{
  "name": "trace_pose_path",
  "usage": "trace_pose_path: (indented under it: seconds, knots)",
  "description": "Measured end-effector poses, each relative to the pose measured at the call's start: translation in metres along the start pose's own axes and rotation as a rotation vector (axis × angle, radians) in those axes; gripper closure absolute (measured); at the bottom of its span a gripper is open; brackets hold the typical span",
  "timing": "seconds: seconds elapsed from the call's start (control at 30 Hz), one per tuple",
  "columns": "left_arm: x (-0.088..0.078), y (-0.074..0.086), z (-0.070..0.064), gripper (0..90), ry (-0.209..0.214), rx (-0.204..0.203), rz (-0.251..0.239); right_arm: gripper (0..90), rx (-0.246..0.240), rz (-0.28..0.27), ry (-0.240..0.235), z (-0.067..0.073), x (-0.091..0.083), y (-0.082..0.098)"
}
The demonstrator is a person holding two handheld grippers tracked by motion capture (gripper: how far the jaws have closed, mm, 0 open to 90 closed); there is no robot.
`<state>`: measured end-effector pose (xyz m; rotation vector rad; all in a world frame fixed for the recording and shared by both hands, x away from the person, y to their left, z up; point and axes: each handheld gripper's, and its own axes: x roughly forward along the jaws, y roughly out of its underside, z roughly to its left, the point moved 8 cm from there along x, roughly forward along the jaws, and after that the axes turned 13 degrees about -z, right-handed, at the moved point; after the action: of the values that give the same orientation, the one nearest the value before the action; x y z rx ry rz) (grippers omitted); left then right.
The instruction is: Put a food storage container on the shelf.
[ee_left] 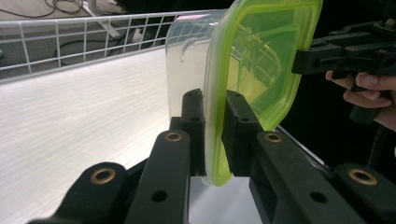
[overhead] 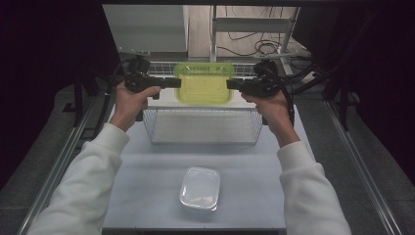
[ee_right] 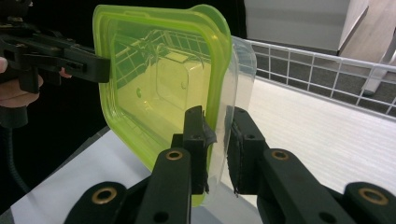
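A clear container (overhead: pixel 203 83) with a yellow-green lid (ee_left: pixel 261 70) hangs in the air over the far side of a wire basket (overhead: pixel 203 126). Its lid faces the high view. My left gripper (overhead: pixel 177 82) is shut on its left rim. In the left gripper view the jaws (ee_left: pixel 214 121) pinch the lid edge and the clear wall (ee_left: pixel 187 60) together. My right gripper (overhead: pixel 230 84) is shut on the opposite rim, where its jaws (ee_right: pixel 219 135) clamp the lid (ee_right: pixel 159 79) and the clear wall. Each gripper view shows the other gripper, right (ee_left: pixel 303 58) and left (ee_right: pixel 100 65), at the far edge.
A second clear container (overhead: pixel 199 187) lies on the pale table (overhead: pixel 147 196) near the front edge. The white wire basket has low mesh walls (ee_left: pixel 84 42) and a white floor. Metal rails run along both table sides, and cables lie on the floor behind.
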<state>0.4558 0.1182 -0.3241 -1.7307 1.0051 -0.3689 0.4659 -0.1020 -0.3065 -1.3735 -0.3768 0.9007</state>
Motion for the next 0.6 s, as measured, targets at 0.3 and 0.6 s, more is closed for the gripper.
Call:
trace_pose_path:
  seconds: [0.3,0.6]
  knots:
    - [0.010,0.002,0.010,80.4,-0.002,-0.037,0.020,78.4,0.033,0.023,0.006,-0.010,0.008,0.001]
    - [0.017,0.006,0.020,80.4,-0.014,-0.059,0.047,78.6,0.095,0.047,0.003,-0.020,0.018,0.011]
